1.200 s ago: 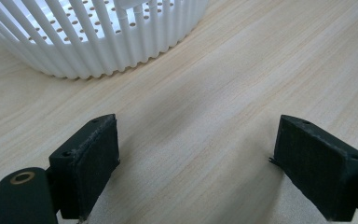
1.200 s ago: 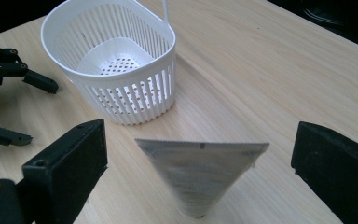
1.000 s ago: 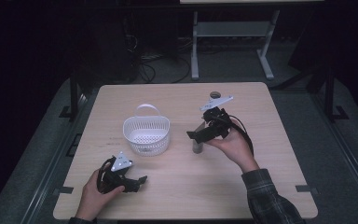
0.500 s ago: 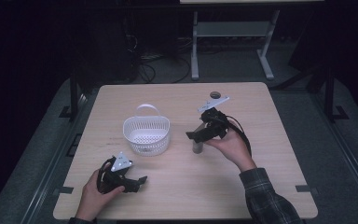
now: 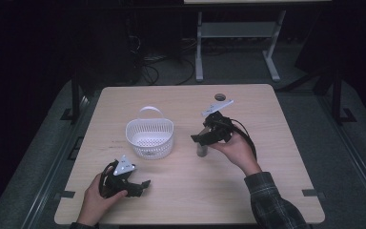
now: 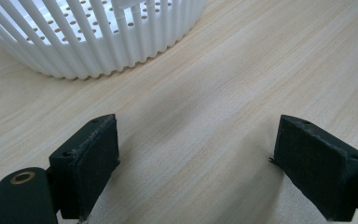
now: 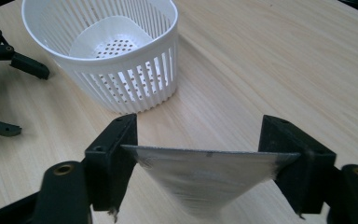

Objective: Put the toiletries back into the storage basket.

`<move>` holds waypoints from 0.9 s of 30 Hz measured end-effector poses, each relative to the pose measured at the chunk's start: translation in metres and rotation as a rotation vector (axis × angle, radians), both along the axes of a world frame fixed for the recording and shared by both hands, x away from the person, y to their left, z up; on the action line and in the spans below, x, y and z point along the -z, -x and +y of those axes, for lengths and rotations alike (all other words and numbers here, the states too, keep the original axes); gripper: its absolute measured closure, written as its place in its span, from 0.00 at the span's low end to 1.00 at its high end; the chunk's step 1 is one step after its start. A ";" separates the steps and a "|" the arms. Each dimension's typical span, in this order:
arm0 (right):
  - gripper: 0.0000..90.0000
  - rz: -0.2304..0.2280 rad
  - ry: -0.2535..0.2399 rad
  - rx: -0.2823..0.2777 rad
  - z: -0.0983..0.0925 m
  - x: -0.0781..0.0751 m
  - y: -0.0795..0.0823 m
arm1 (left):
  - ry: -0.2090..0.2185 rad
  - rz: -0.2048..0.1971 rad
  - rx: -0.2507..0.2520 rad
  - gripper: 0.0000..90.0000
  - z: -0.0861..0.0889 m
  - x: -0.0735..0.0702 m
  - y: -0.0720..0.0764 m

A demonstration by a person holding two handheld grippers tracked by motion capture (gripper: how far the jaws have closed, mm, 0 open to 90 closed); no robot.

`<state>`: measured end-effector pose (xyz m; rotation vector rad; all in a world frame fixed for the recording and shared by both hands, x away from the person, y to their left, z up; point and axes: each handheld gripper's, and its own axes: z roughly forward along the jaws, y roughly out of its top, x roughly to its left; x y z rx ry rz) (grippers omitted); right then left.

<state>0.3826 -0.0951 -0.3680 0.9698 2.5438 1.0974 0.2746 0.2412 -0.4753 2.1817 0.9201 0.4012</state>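
Closing in over the last moment, the right claw (image 7: 200, 154) now pinches a grey cup (image 7: 205, 179) standing on the desk (image 5: 276, 119) right of the basket (image 5: 150, 138). Both hands have stayed put. Near the desk's front edge, the left claw (image 6: 196, 163) rests open and empty.

Right gripper (image 7: 200, 154): jaws have just been closing; both pads now meet the rim of the grey cup (image 7: 205, 179) standing between them, right of the white basket (image 7: 121, 56). In the high view the small dark object at the table's far edge is partly covered by the gripper's grey plate.
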 end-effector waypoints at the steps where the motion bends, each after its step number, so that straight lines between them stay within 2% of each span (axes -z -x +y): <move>1: 0.32 0.002 0.000 -0.001 0.000 0.000 0.000 | 0.000 0.000 0.000 0.14 0.000 0.000 0.000; 15: 0.33 0.002 0.022 -0.023 0.002 -0.003 0.000 | 0.000 -0.001 0.003 0.14 0.000 0.000 0.000; 27: 0.33 -0.010 0.030 -0.038 0.002 -0.016 0.000 | -0.002 -0.001 0.003 0.14 0.000 0.000 0.000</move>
